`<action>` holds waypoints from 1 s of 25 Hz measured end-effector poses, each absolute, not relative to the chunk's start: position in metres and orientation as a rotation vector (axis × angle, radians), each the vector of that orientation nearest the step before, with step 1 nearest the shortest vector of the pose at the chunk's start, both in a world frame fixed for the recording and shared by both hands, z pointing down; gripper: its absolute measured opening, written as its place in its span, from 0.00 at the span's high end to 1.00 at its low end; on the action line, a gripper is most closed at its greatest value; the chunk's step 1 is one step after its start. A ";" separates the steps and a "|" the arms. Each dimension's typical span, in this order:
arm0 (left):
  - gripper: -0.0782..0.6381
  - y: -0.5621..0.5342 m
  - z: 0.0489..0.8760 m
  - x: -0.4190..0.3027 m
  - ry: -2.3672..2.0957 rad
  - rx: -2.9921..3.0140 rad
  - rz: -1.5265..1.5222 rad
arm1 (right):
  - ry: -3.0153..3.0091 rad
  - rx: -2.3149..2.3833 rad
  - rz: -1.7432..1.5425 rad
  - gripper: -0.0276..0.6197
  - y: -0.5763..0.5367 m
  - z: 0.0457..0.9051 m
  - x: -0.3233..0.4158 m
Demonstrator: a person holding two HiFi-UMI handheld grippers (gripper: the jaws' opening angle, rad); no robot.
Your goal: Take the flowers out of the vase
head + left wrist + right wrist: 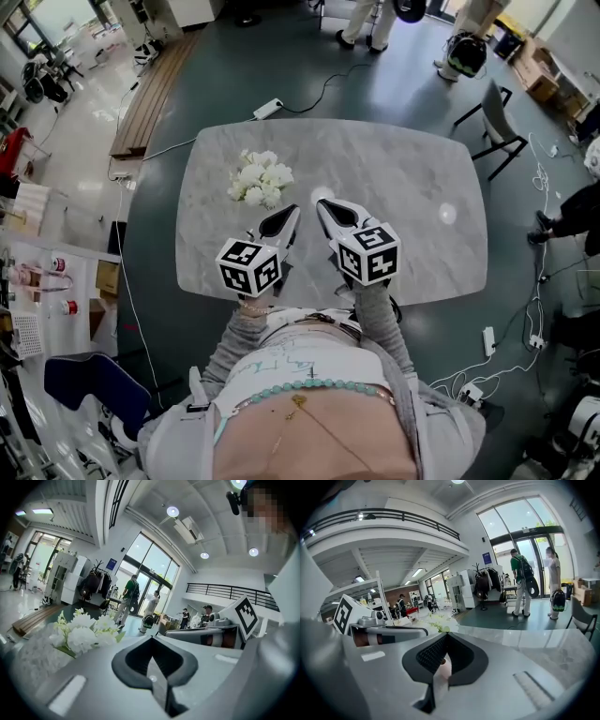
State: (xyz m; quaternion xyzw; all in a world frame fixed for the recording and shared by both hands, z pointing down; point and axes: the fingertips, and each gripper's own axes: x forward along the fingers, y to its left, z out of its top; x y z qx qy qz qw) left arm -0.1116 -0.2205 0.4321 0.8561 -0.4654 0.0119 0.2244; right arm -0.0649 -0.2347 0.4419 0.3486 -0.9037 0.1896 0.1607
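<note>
A bunch of white artificial flowers with pale green leaves (261, 178) lies on a grey-white marble table with rounded corners (403, 178). The bunch is ahead of both pairs of jaws and off to their left, apart from them and touched by neither.

The left gripper (289, 214) is the nearer one. In its own view the flowers (82, 632) sit just left of and beyond the left gripper's (151, 639) tips. Its black-padded jaws are closed together, tips meeting in a point, with nothing held between them.

The right gripper (323, 206) is beside the left one, its tips a little further forward over the table. In the right gripper view the flowers (439, 623) appear small, just past the right gripper's (446, 634) tips and slightly left. Its jaws are also pressed together and hold nothing.

Each gripper carries a white cube with black square markers (248, 265), close to the person's grey sleeves (380, 323).

Around the table is a dark grey-green floor (281, 56) with a white power strip (267, 109) beyond the jaws and a black chair (497, 122) far right. People (520, 583) stand by tall glass doors (534, 564) in the distance.
</note>
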 end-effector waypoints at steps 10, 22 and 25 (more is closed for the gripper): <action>0.89 -0.206 0.445 -0.104 -1.358 2.298 0.041 | -2.610 0.903 0.559 0.92 -0.225 0.455 -0.059; 0.89 -0.209 0.451 -0.118 -1.395 2.271 0.056 | -2.614 0.898 0.588 0.92 -0.232 0.463 -0.063; 0.89 -0.210 0.455 -0.127 -1.373 2.274 0.079 | -2.604 0.916 0.602 0.92 -0.234 0.467 -0.071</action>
